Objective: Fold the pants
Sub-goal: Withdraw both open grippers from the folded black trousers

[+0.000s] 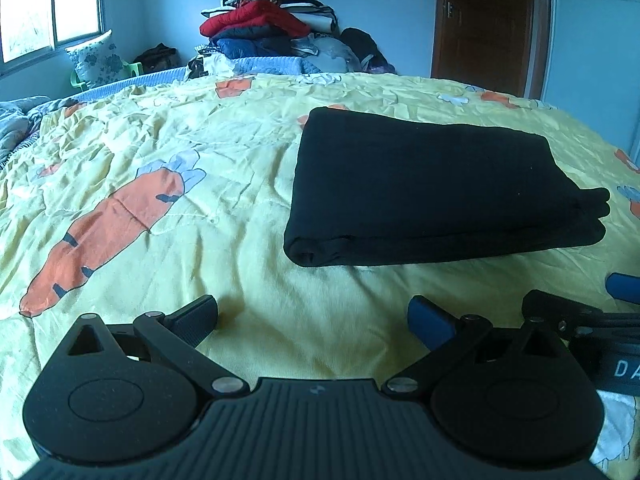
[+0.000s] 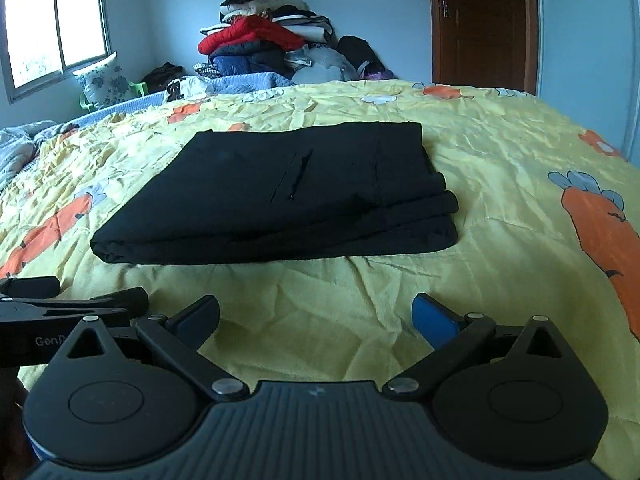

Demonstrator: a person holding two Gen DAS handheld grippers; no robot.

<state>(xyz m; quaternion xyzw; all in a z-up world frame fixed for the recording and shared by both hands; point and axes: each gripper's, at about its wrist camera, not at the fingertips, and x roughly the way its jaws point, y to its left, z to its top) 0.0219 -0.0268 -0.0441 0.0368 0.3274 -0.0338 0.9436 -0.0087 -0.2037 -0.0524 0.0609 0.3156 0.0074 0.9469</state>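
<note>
The pants (image 2: 276,196) lie folded in a flat rectangle on the bed (image 2: 500,152), layered edges facing the tools. The left tool (image 1: 312,318) and right tool (image 2: 316,318) hover side by side short of its near edge, both spread wide, gripping nothing. Bare yellow sheet surrounds the fold.

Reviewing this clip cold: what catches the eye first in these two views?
The black pants, folded into a neat rectangle, lie on the yellow carrot-print bedspread. Both grippers, left and right, are open and empty just short of it. A heap of clothes rises against the far wall.
</note>
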